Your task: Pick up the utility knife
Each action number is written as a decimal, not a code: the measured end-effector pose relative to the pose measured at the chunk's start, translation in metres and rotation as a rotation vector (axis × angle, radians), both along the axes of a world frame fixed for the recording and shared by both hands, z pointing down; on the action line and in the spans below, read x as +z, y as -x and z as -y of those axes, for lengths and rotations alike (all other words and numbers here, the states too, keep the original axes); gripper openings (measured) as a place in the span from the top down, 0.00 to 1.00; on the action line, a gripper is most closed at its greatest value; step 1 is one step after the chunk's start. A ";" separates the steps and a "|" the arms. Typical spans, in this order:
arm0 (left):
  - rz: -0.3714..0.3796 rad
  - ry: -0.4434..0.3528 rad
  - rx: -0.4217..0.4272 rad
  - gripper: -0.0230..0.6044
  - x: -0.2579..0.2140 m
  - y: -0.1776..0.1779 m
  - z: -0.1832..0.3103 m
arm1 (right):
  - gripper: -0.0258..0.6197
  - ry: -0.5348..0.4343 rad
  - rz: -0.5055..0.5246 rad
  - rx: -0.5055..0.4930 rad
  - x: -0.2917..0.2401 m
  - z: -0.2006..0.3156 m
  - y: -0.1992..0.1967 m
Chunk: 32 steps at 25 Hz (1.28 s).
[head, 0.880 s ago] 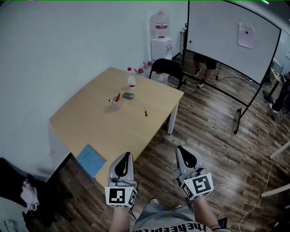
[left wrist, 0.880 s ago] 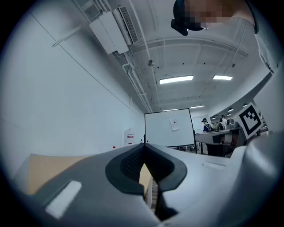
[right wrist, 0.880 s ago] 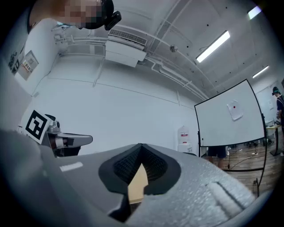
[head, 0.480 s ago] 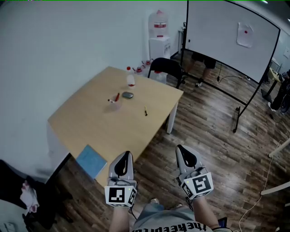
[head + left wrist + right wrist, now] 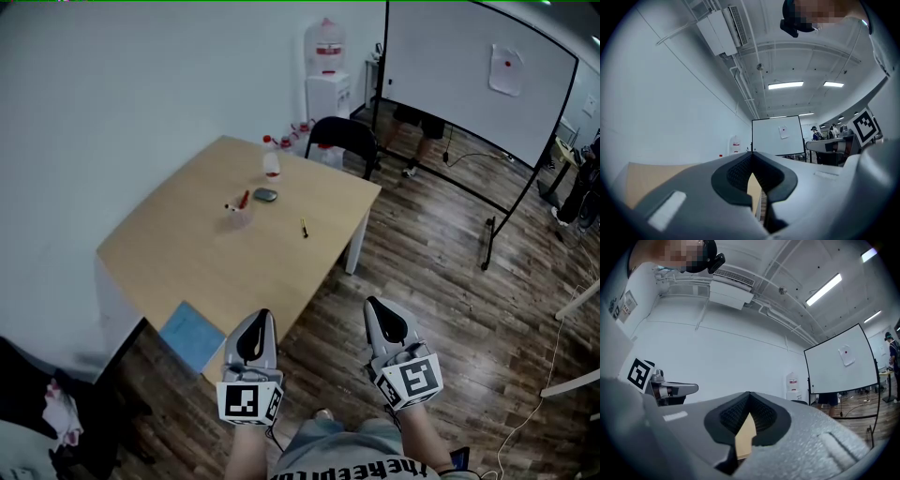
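Two claws show at the bottom of the head view, the left claw (image 5: 260, 317) and the right claw (image 5: 379, 307), side by side and well apart from everything on the surface (image 5: 206, 258). We find both clenched. In each gripper view the pads meet at the tip, left (image 5: 751, 153) and right (image 5: 749, 393), with nothing held between them.

Our count on the surface:
- One utility knife (image 5: 304, 228), a slim dark and yellow item. It lies flat right of centre, toward the surface's right edge, apart from the other items.
- One bottle (image 5: 271, 165) with a red cap, upright near the far corner.
- One grey oval item (image 5: 265, 195), just below the bottle in the frame.
- One red and white pen-like item (image 5: 240, 202), left of the grey item.
- One small pale item (image 5: 239, 218) just below that pen; it is too small to identify.
- One blue notebook (image 5: 191, 334) at the near corner, just left of the left claw.

Off the surface we count one black chair (image 5: 343, 142), one water dispenser (image 5: 326, 73) and one whiteboard (image 5: 473, 70) on a stand, with a person's legs (image 5: 420, 141) visible beneath it.

Against the earlier frames, both claws keep the same place and remain clenched. The knife and the other items lie as before. Only the view itself has drifted slightly.
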<state>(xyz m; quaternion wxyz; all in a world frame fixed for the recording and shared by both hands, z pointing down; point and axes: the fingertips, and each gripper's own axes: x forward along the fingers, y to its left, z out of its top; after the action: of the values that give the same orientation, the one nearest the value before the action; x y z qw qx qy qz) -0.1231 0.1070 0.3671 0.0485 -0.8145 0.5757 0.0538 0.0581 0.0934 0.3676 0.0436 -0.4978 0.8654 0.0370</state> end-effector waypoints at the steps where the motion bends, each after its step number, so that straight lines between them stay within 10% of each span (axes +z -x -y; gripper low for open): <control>1: 0.001 0.001 0.002 0.93 0.001 0.002 0.000 | 0.96 0.000 0.000 0.004 0.000 0.000 0.001; 32: -0.020 -0.014 -0.049 0.93 -0.004 -0.014 0.122 | 0.96 -0.025 -0.014 -0.059 -0.009 0.128 -0.014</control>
<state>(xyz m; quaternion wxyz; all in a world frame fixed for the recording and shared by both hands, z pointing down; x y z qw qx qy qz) -0.1088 -0.0149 0.3628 0.0496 -0.7992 0.5955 0.0646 0.0725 -0.0344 0.3586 0.0447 -0.4713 0.8794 0.0501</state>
